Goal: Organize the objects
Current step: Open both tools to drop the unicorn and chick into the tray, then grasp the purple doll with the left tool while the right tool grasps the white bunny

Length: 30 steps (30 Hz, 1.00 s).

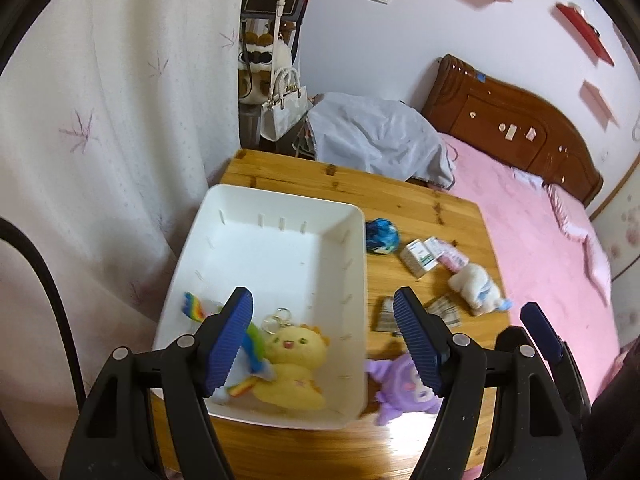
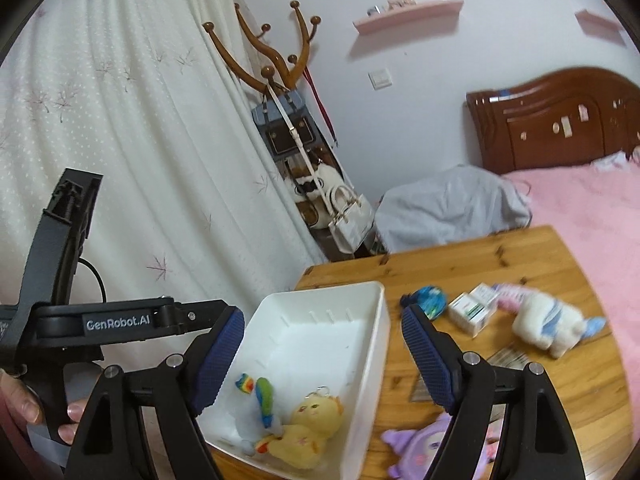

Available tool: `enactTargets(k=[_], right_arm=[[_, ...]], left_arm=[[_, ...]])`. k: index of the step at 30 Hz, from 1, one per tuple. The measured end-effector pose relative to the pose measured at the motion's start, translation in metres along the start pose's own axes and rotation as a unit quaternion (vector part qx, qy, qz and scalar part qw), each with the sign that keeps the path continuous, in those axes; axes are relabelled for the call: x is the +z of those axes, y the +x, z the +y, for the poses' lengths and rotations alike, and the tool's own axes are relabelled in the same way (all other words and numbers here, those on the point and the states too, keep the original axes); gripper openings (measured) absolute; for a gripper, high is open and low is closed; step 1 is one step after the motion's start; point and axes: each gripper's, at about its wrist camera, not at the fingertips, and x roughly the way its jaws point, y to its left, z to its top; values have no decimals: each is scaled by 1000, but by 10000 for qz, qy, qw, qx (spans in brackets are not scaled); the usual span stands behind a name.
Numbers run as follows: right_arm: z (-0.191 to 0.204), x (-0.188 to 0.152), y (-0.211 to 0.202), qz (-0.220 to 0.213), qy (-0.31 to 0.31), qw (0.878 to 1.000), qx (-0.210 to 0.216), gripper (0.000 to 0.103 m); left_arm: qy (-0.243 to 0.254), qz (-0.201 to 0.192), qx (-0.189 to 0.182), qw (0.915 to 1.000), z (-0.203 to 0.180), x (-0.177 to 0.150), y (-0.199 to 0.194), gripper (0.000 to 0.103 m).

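Note:
A white bin [image 1: 280,196] sits on the wooden table [image 1: 400,192]. A yellow plush [image 1: 296,364] and a rainbow plush [image 1: 252,344] lie in its near end. My left gripper [image 1: 324,340] hovers open above that end, with nothing between its pads. My right gripper [image 2: 324,356] is open and empty too, over the bin's [image 2: 384,320] right wall. Just right of the bin lies a purple plush [image 2: 424,452]. Farther out are a white and blue plush [image 2: 548,324], a blue ball [image 2: 430,300] and small boxes [image 2: 472,312].
Flat paper packets [image 1: 444,312] lie beside the bin. A white curtain [image 1: 100,140] hangs along the left, and a coat rack with bags [image 2: 296,128] stands behind the table. A grey-covered bundle [image 1: 380,136] and a pink bed [image 1: 540,240] border the far and right sides.

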Motion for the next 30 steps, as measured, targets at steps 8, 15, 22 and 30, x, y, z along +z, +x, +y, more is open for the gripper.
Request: enactTargets(k=[8, 15, 22, 30], right_arm=[[-30, 16, -22, 23, -354, 9992, -168, 82], [-62, 26, -34, 3, -587, 9979, -267, 82], [-95, 36, -36, 74, -824, 9961, -320, 82], [-126, 47, -28, 284, -1128, 9927, -314, 82]], left_arm=[[-225, 21, -1, 9997, -32, -12, 3, 77], [-246, 132, 113, 9995, -62, -25, 11, 77], [-368, 374, 177, 9985, -87, -42, 25, 80], [-660, 733, 196, 9949, -108, -60, 51, 83]])
